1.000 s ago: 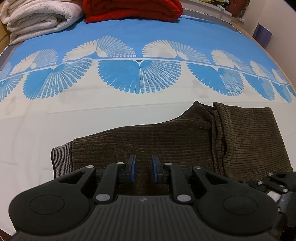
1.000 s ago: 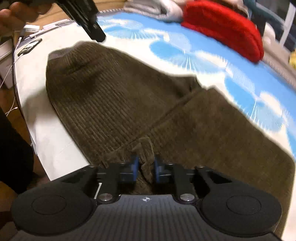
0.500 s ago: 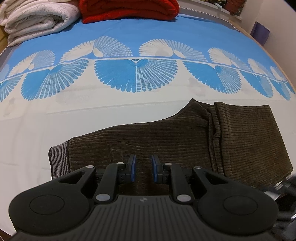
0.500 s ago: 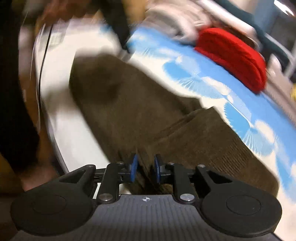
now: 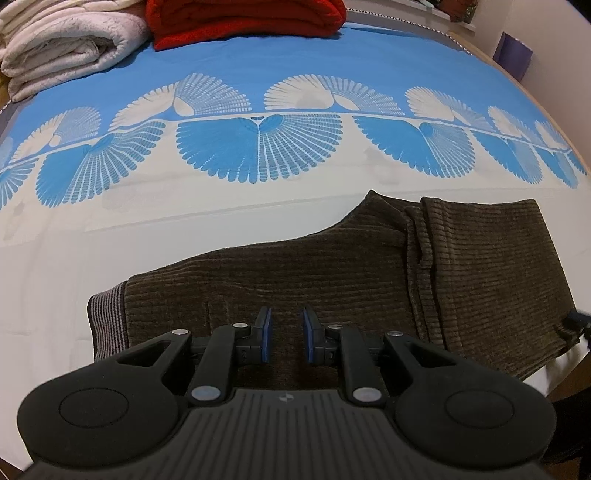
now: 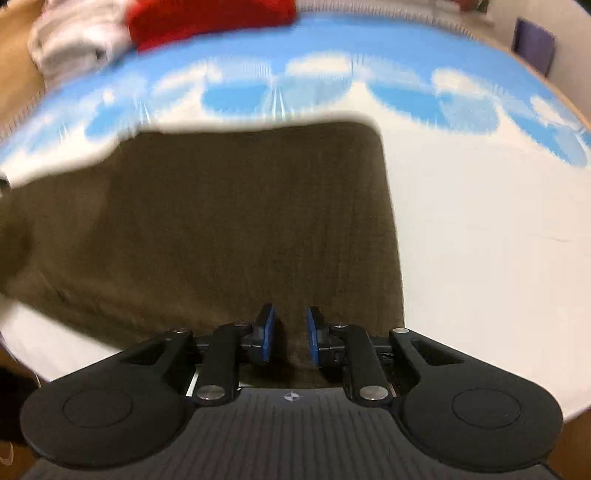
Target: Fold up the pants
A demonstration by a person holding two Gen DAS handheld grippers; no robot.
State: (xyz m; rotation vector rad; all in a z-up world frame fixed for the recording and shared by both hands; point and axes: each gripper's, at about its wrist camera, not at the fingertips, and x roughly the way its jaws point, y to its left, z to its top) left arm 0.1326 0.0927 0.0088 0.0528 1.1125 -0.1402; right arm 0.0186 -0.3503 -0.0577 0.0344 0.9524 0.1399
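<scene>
Brown corduroy pants (image 5: 369, 273) lie folded on the bed, striped waistband (image 5: 107, 325) at the left, legs doubled over at the right. My left gripper (image 5: 285, 334) hovers just above the pants' near edge, jaws a little apart with nothing between them. In the blurred right wrist view the pants (image 6: 229, 221) fill the middle as a flat brown panel. My right gripper (image 6: 290, 332) sits over their near edge, jaws slightly apart; I cannot tell whether cloth is pinched between them.
The bed cover (image 5: 258, 155) is blue and white with fan patterns. A folded white blanket (image 5: 62, 40) and a red blanket (image 5: 243, 14) lie at the far side. A purple object (image 5: 513, 59) stands off the bed at far right.
My right gripper has swung fast around to face the folded leg end; its view is blurred. The fold of cloth it held a second ago is no longer plainly between its jaws. The left gripper barely moved.
</scene>
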